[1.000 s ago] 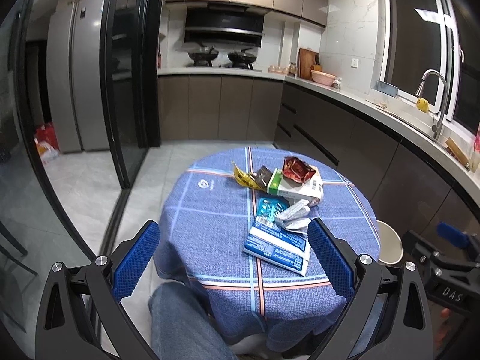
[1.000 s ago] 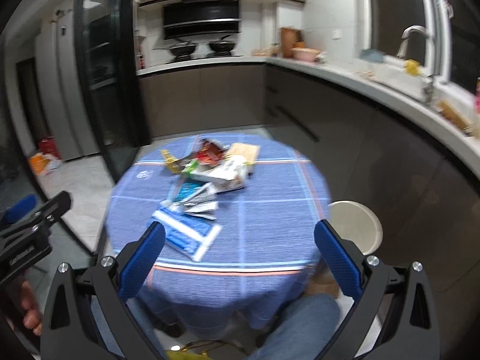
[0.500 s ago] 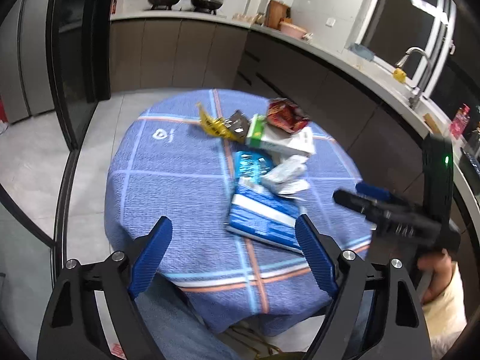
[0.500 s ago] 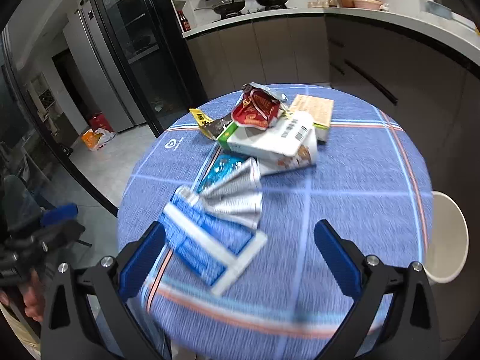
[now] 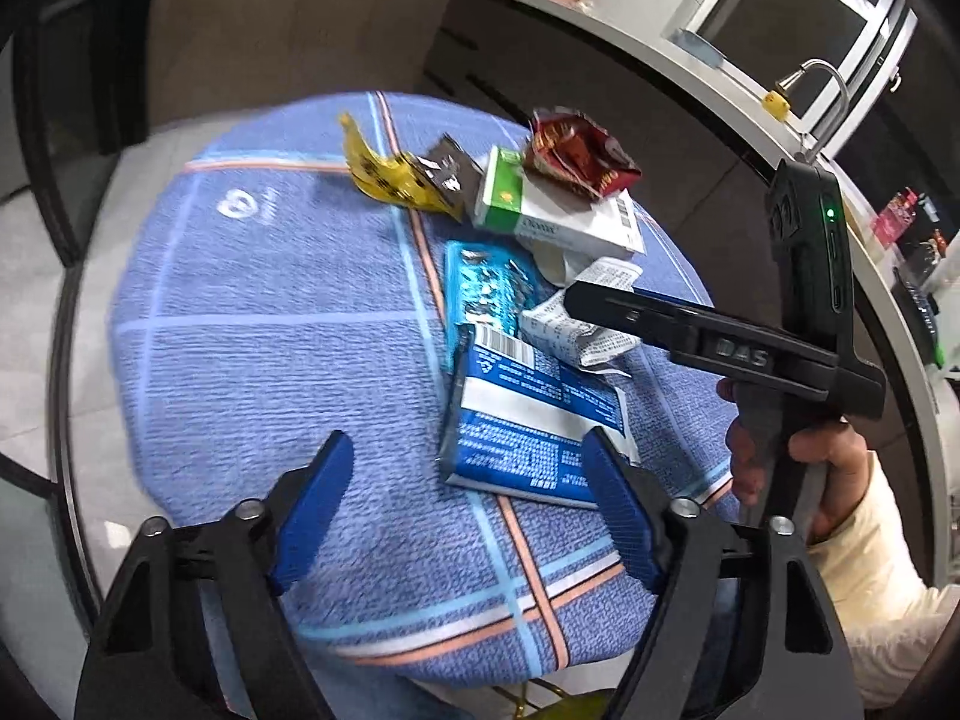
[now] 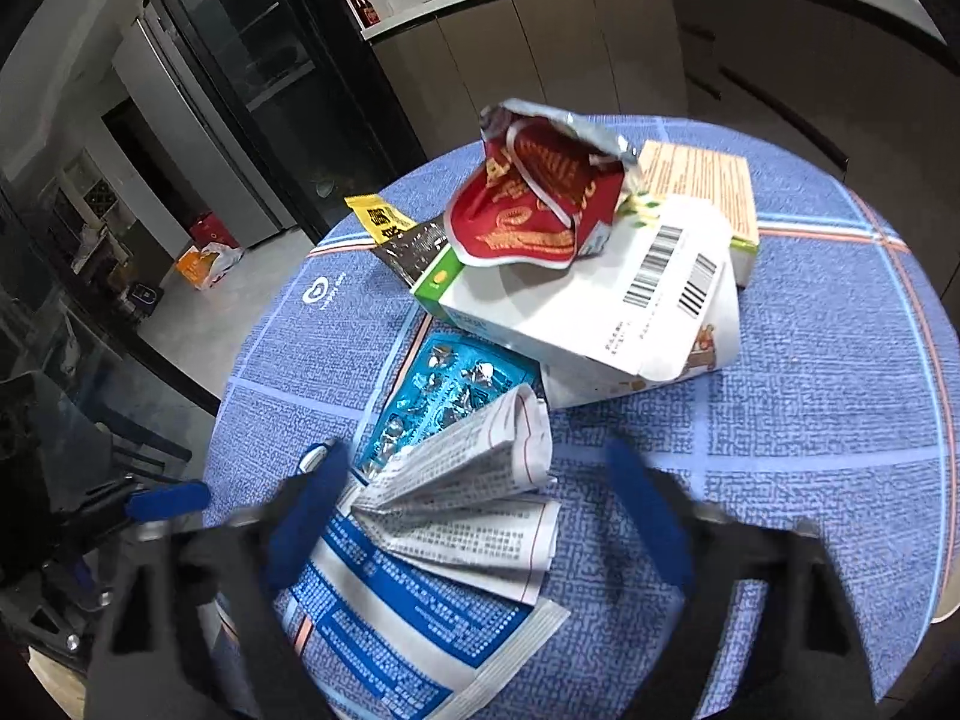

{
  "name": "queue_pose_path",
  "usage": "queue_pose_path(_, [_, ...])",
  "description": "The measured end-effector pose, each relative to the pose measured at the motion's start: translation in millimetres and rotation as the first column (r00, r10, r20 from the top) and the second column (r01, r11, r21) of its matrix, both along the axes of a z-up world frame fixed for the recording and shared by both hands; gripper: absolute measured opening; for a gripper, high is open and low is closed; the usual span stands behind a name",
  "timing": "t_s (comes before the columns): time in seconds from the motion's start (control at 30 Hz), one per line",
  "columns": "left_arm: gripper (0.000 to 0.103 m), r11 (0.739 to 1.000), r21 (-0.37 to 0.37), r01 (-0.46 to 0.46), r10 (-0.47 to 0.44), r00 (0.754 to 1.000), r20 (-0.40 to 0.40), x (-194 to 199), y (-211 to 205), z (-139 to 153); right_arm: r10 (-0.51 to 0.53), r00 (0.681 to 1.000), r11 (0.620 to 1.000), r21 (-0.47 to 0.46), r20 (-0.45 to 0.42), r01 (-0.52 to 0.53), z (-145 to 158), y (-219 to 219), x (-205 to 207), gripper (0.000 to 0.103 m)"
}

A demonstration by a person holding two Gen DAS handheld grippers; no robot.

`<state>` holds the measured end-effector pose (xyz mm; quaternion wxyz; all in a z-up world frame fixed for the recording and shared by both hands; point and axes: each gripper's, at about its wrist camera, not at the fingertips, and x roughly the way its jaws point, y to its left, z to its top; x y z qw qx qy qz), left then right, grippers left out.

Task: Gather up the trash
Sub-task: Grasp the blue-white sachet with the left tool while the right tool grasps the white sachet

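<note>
Trash lies on a round table with a blue checked cloth (image 5: 252,360): a blue and white packet (image 5: 528,426), a folded paper leaflet (image 6: 474,480), a blue blister sheet (image 6: 450,384), a white and green box (image 6: 576,312), a red snack bag (image 6: 540,204) on the box, and a yellow wrapper (image 5: 384,174). My left gripper (image 5: 468,510) is open above the table's near edge, by the blue packet. My right gripper (image 6: 480,516) is open, low over the leaflet; it also shows from the side in the left wrist view (image 5: 690,324).
A beige box (image 6: 702,180) lies behind the white box. A white bin rim (image 6: 951,594) shows at the table's right. Dark kitchen cabinets (image 6: 600,42) and a counter with a sink tap (image 5: 822,90) run behind and to the right. A glass door (image 6: 288,60) stands at the left.
Both grippers have moved forward and down toward the table. The right gripper has come in over the leaflet and packet. Both stay open and empty.
</note>
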<state>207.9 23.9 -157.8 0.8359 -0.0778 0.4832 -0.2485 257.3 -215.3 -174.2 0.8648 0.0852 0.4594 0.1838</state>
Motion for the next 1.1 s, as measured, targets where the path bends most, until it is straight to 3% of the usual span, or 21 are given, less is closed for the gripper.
queue_pose_path(0.03, [0.065,1.0,-0.016,0.018,-0.019,0.999,-0.026,5.7,-2.4,-4.9,0.002,1.0,1.0,-0.002,-0.009,-0.002,-2.4,-0.9,1.9,0.04])
queue_pose_path(0.1, [0.063,0.998,-0.043,0.043,-0.046,0.997,-0.055,11.4,-6.5,-10.7,0.003,1.0,1.0,0.008,-0.015,-0.003,-5.7,-5.6,3.3,0.022])
queue_pose_path(0.13, [0.063,0.998,-0.048,0.05,-0.053,0.996,-0.065,14.7,-8.8,-14.2,0.004,1.0,1.0,0.018,-0.009,-0.004,-6.8,-6.9,4.7,0.018])
queue_pose_path(0.23, [0.06,0.997,-0.06,0.057,-0.063,0.993,-0.099,23.7,-12.9,-23.4,-0.002,1.0,1.0,0.019,0.025,0.002,0.1,-15.8,-1.0,0.012])
queue_pose_path(0.3, [0.05,0.995,-0.069,0.068,-0.076,0.989,-0.123,27.7,-15.2,-28.1,-0.016,0.999,1.0,0.018,0.044,0.015,5.2,-21.2,-6.4,0.01])
queue_pose_path(0.37, [0.047,0.994,-0.076,0.072,-0.083,0.987,-0.139,29.3,-17.9,-29.9,-0.033,0.997,0.999,0.013,0.063,0.032,9.9,-27.4,-12.8,0.008])
queue_pose_path(0.63, [0.05,0.995,-0.08,0.057,-0.068,0.987,-0.147,31.5,-24.1,-26.4,-0.107,0.99,0.994,0.017,0.092,0.106,21.9,-50.0,-39.4,0.006])
queue_pose_path(0.77, [0.049,0.993,-0.08,0.082,-0.093,0.985,-0.144,34.8,-38.2,-23.5,-0.126,0.987,0.992,0.006,0.1,0.126,23.8,-55.1,-46.0,0.007])
queue_pose_path(0.83, [0.048,0.992,-0.071,0.104,-0.113,0.984,-0.139,35.4,-45.7,-22.3,-0.129,0.988,0.991,-0.004,0.089,0.13,23.5,-58.7,-50.2,0.012])
queue_pose_path(0.87, [0.042,0.991,-0.071,0.112,-0.121,0.983,-0.137,35.3,-48.6,-22.1,-0.131,0.987,0.991,-0.006,0.087,0.132,21.4,-61.0,-52.9,0.015])
queue_pose_path(0.9, [0.032,0.99,-0.067,0.12,-0.128,0.982,-0.135,35.0,-52.8,-22.0,-0.137,0.987,0.99,-0.014,0.086,0.139,20.0,-62.2,-55.6,0.024])
queue_pose_path(0.93, [0.029,0.99,-0.056,0.131,-0.137,0.982,-0.133,34.8,-56.6,-22.1,-0.139,0.987,0.99,-0.013,0.082,0.141,18.3,-63.5,-57.8,0.042])
queue_pose_path(0.97, [0.022,0.989,-0.052,0.136,-0.142,0.981,-0.132,34.5,-58.3,-23.0,-0.142,0.987,0.99,-0.007,0.078,0.143,15.8,-64.9,-60.1,0.048])
queue_pose_path(1.0, [0.015,0.989,-0.05,0.141,-0.146,0.98,-0.134,34.1,-60.5,-23.9,-0.146,0.987,0.989,0.004,0.068,0.147,13.3,-66.2,-62.1,0.051])
queue_pose_path(1.1, [0.01,0.988,-0.042,0.145,-0.15,0.98,-0.133,32.0,-64.2,-25.3,-0.141,0.989,0.99,0.012,0.039,0.141,3.4,-66.3,-68.0,0.052])
